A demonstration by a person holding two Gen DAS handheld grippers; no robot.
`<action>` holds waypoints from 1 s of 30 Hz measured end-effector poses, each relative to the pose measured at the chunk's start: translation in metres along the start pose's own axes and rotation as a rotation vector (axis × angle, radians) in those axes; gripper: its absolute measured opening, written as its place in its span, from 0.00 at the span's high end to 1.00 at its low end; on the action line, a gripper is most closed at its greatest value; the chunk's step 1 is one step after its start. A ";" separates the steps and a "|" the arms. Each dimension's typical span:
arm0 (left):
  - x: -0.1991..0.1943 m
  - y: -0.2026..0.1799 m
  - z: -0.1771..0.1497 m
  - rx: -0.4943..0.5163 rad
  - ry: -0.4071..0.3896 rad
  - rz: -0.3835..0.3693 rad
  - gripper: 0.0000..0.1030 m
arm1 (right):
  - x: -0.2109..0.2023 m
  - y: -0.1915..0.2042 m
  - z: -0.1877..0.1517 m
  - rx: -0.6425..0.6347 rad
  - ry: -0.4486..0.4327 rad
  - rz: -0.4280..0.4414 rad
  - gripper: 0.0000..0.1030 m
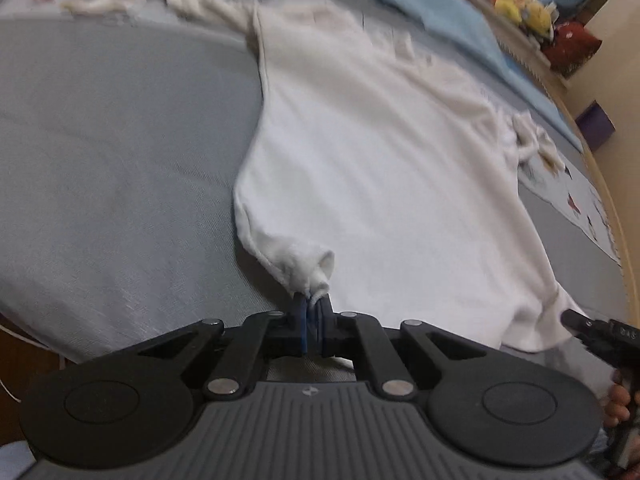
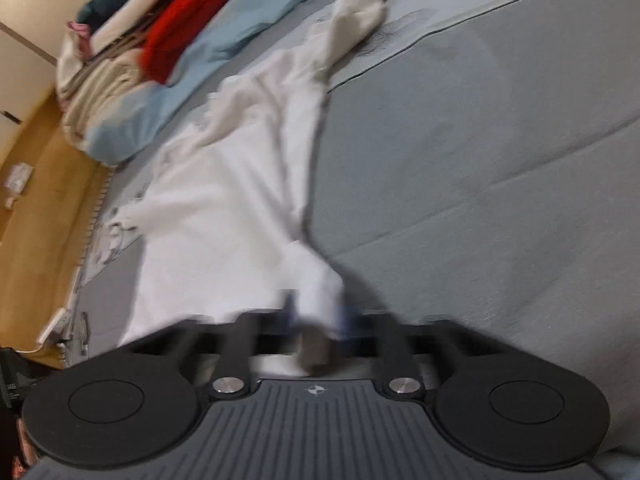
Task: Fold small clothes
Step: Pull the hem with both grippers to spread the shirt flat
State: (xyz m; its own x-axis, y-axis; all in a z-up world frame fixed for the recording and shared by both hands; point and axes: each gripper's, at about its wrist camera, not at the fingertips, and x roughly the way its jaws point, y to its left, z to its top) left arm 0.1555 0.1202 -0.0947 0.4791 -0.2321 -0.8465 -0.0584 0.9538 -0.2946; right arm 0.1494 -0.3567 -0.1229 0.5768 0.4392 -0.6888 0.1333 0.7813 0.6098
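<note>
A white long-sleeved top (image 1: 372,152) lies spread on a grey bed sheet (image 1: 112,152). My left gripper (image 1: 314,308) is shut on a bunched bottom corner of the top. The other gripper shows in the left wrist view (image 1: 576,322) at the top's other bottom corner. In the right wrist view the top (image 2: 224,208) stretches away, one sleeve (image 2: 360,4) trailing far off. My right gripper (image 2: 316,316) is shut on the top's hem; the view is blurred.
A light blue blanket (image 2: 248,28) and a pile of red and beige clothes (image 2: 132,36) lie at the far side of the bed. A wooden bed frame (image 2: 44,200) runs along the left. Plush toys (image 1: 524,8) sit at the far right.
</note>
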 end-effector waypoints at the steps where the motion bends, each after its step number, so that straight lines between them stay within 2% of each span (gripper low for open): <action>1: -0.011 0.001 -0.002 -0.002 -0.031 0.005 0.96 | -0.005 0.011 -0.004 -0.059 -0.033 -0.028 0.87; 4: -0.048 0.013 -0.004 -0.029 -0.112 0.025 0.99 | -0.030 0.041 -0.014 -0.176 -0.115 -0.013 0.88; 6: -0.070 0.023 -0.008 -0.002 -0.155 0.084 0.99 | -0.057 0.054 -0.019 -0.221 -0.177 0.013 0.88; 8: -0.077 0.034 -0.010 -0.002 -0.136 0.110 0.99 | -0.078 0.058 -0.024 -0.274 -0.205 0.004 0.88; 9: -0.075 0.037 -0.014 -0.001 -0.113 0.118 0.99 | -0.082 0.056 -0.026 -0.285 -0.188 -0.012 0.88; 12: -0.054 0.037 -0.019 0.017 -0.027 0.159 0.99 | -0.065 0.036 -0.032 -0.244 -0.059 -0.069 0.88; 14: -0.043 0.034 -0.023 0.034 0.004 0.159 0.99 | -0.044 0.021 -0.041 -0.213 0.030 -0.130 0.88; 16: -0.037 0.030 -0.028 0.059 0.018 0.194 0.99 | -0.030 0.012 -0.049 -0.199 0.072 -0.180 0.88; 17: -0.037 0.030 -0.029 0.062 0.020 0.199 0.99 | -0.027 0.013 -0.050 -0.203 0.074 -0.193 0.88; 20: -0.046 0.034 -0.028 0.026 0.003 0.193 0.98 | -0.045 0.022 -0.047 -0.241 0.036 -0.163 0.88; 23: -0.046 0.042 -0.024 -0.020 -0.021 0.252 0.94 | -0.055 0.030 -0.046 -0.292 0.030 -0.146 0.87; 24: -0.048 0.043 -0.022 -0.025 -0.032 0.250 0.80 | -0.051 0.029 -0.047 -0.300 0.057 -0.156 0.85; 25: -0.049 0.043 -0.020 -0.029 -0.037 0.250 0.50 | -0.046 0.028 -0.048 -0.306 0.095 -0.170 0.82; 26: -0.049 0.042 -0.017 -0.038 -0.041 0.271 0.33 | -0.039 0.026 -0.049 -0.311 0.145 -0.204 0.78; 27: -0.050 0.041 -0.014 -0.052 -0.053 0.311 0.10 | -0.034 0.026 -0.048 -0.307 0.184 -0.268 0.76; 28: -0.054 0.039 -0.010 -0.068 -0.082 0.361 0.07 | -0.035 0.030 -0.044 -0.306 0.193 -0.311 0.69; 30: -0.060 0.034 0.005 -0.066 -0.156 0.412 0.07 | -0.052 0.040 -0.025 -0.330 0.128 -0.304 0.56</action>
State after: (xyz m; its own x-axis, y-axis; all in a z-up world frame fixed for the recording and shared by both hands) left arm 0.1292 0.1671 -0.0516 0.5301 0.2008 -0.8238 -0.3256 0.9453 0.0209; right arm 0.1043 -0.3377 -0.0725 0.4446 0.2033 -0.8724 0.0057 0.9732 0.2297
